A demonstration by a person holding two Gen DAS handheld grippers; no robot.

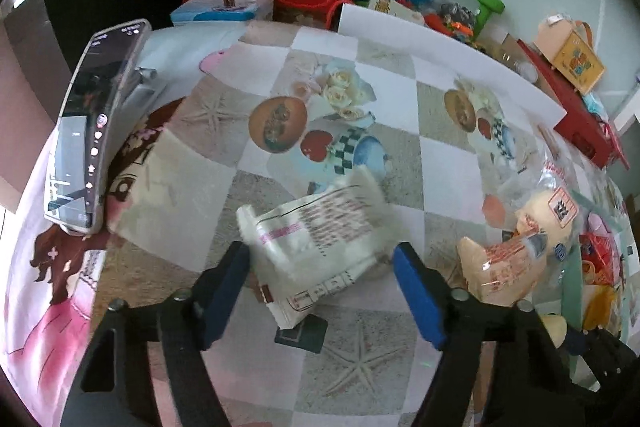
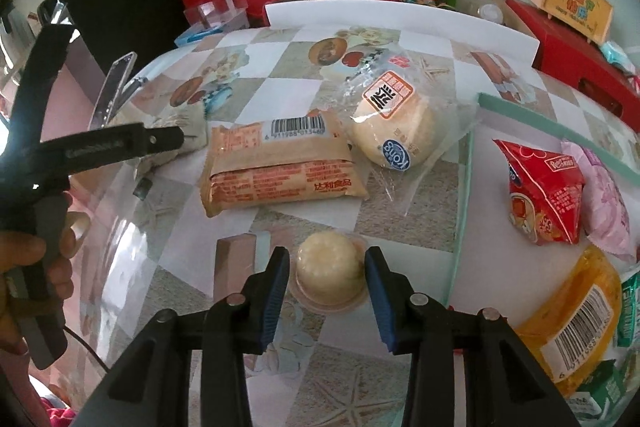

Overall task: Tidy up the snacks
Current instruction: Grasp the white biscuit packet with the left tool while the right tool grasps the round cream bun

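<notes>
White packet [image 1: 320,251]: it is seen lying on the patterned tablecloth [image 1: 280,75], its long axis tilted so that one end points toward the lower middle of the left wrist view and the other up and to the right; its outline is blurred.
Left gripper [image 1: 320,263]: the jaws are held spread, with the white packet between them; the left pad is seen at the packet's edge, the right pad apart from it. Whether the left pad presses cannot be told.
Jelly cup [image 2: 329,273]: it is set rim-down on the tablecloth, dome upward, so no long axis is shown.
Right gripper [image 2: 327,269]: the jaws are held apart on either side of the jelly cup, the right pad just at its rim; a grip cannot be confirmed.
Open room: bare cloth is left beyond the white packet up to a white board [image 1: 440,59]; a phone [image 1: 92,123] is propped at the left edge.
Right wrist view only: a tan barcoded packet [image 2: 280,167] lying crosswise, a wrapped bun [image 2: 390,125] beside it, and a green-rimmed tray [image 2: 466,195] holding a red packet [image 2: 540,191].
Person's hand [image 2: 36,267]: it is seen on the left gripper's handle.
</notes>
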